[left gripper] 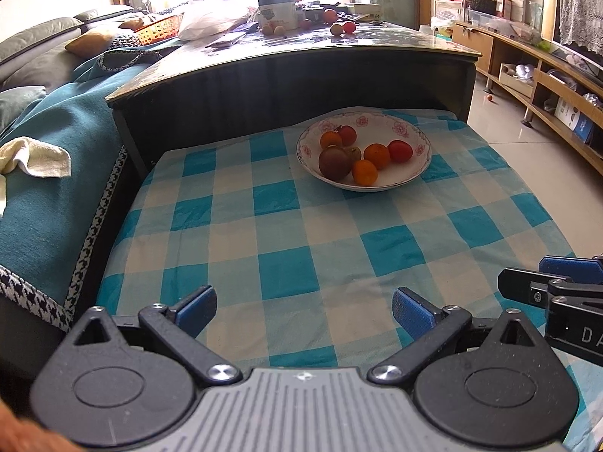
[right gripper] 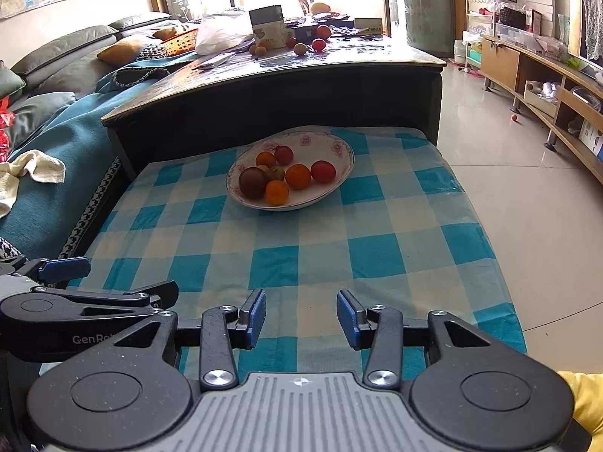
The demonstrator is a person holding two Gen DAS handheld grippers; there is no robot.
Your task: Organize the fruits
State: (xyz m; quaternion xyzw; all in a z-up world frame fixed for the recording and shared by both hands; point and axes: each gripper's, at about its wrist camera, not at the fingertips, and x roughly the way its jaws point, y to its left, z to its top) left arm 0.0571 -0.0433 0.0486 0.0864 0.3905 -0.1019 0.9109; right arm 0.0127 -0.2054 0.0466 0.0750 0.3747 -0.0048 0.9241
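1. Fruits sit in a white bowl (left gripper: 418,167) w/ pink flower rim, on the far part of the worktop, which is covered by a blue/cream checked cloth (left gripper: 301,233).
2. Contents: 3 orange fruits (e.g. orange fruit (left gripper: 365,171)), 2 red ones (e.g. red fruit (left gripper: 400,150)), 1 big dark purple-brown fruit (left gripper: 334,162), and approx. one small brownish piece behind it; too small to ID.
3. All fruit clustered in the bowl's middle/left, touching each other. Nothing loose on the cloth.
4. Left hand-held gripper (left gripper: 303,310): fingers spread wide, nothing between them, low over the near edge of the cloth, well apart from the bowl.
5. Right hand-held gripper (right gripper: 300,318): also spread but narrower gap, empty, same near edge, just beside the left one.
6. Path from both grippers to the bowl: bare cloth only.
7. Behind the bowl: dark raised table (right gripper: 339,75) w/ glossy top, carrying more loose fruit (right gripper: 318,44), a white plastic bag (right gripper: 222,35), a box (right gripper: 268,26).
8. Left side: sofa w/ teal cover (left gripper: 49,173), a cream towel (left gripper: 37,156) lying on it.
9. Right side: tiled floor (right gripper: 527,188), wooden low shelving (right gripper: 546,86) along the wall.
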